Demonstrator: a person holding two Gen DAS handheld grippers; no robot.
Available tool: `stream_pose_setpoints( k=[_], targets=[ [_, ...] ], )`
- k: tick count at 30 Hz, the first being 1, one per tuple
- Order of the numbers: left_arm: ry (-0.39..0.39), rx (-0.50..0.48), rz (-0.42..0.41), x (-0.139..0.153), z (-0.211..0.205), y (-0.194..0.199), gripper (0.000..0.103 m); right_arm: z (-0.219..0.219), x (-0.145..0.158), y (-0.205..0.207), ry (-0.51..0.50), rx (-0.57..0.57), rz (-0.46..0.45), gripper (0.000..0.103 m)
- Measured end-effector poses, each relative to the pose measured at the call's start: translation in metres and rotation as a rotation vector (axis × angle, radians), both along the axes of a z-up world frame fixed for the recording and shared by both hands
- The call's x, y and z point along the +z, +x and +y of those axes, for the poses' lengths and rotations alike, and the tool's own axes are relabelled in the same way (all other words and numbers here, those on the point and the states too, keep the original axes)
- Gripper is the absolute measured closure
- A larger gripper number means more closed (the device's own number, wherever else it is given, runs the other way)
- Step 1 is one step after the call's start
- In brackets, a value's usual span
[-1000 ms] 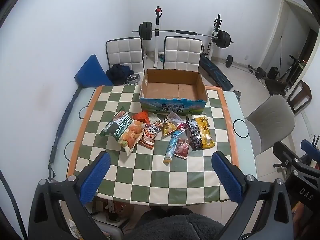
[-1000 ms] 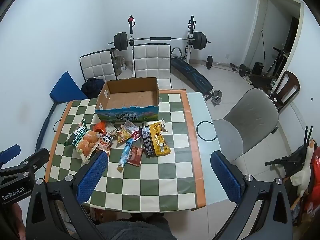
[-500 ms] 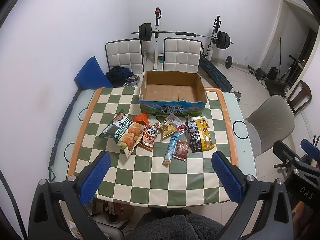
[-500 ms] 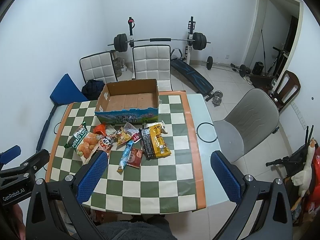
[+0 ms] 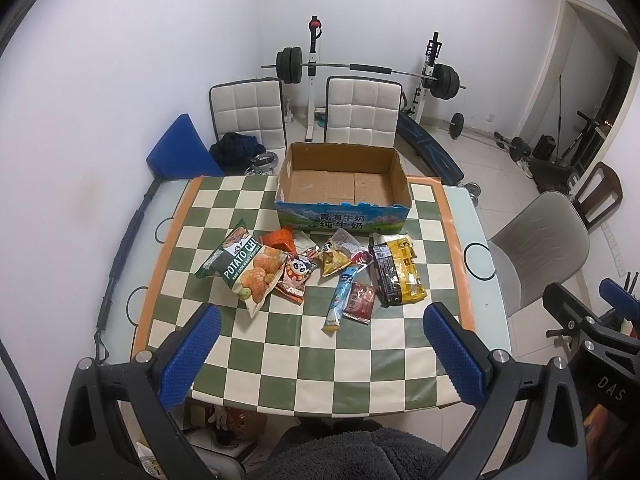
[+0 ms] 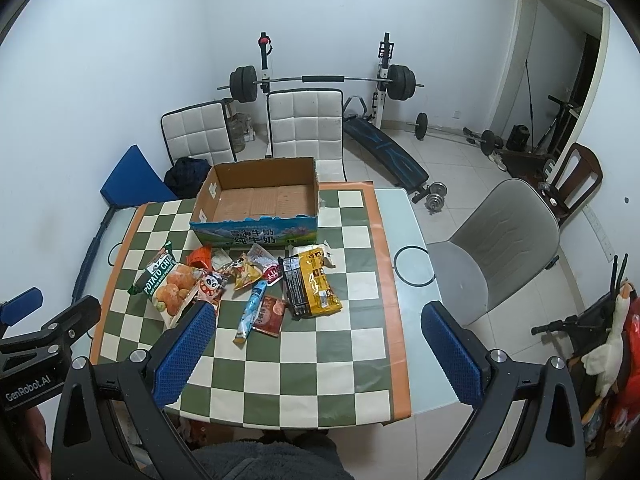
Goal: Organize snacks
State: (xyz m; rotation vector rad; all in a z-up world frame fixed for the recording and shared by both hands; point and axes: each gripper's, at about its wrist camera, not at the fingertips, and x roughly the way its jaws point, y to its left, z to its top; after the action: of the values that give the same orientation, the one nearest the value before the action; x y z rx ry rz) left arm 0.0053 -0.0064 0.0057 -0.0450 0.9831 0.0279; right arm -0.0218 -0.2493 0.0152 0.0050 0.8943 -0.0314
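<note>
The glass-topped bench [image 5: 486,240] wears a green-and-cream checked cloth with an orange border [image 5: 304,344], and at its far edge sits an open brown cardboard box with a blue printed front [image 5: 342,188], nothing showing inside it. Just in front of the box the snacks lie in a loose row: a green potato-chip bag [image 5: 246,268] at the left end, a yellow-and-black packet [image 5: 398,274] at the right end, and between them an orange pouch [image 5: 280,238], a red panda-print pouch [image 5: 296,276], a yellow panda-print pouch [image 5: 334,258], a long blue stick pack [image 5: 340,300] and a small red sachet [image 5: 360,302]. Several overlap, and their small print is too fine to read.

The near half of the cloth is bare.

Both claws hang above the bench's near edge. The left claw [image 5: 320,348] is spread wide and holds nothing; the right claw [image 6: 316,348] likewise, with its left pad hiding a corner of the chip bag.
</note>
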Motion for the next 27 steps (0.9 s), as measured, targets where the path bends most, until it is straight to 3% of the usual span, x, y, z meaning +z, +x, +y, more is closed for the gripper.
stream_pose_setpoints(
  k=[27],
  targets=[
    [-0.002,-0.002,-0.005,0.012,-0.014,0.015,0.0,0.001,0.003,0.006,0.0,0.004,-0.006,0.0]
  ],
)
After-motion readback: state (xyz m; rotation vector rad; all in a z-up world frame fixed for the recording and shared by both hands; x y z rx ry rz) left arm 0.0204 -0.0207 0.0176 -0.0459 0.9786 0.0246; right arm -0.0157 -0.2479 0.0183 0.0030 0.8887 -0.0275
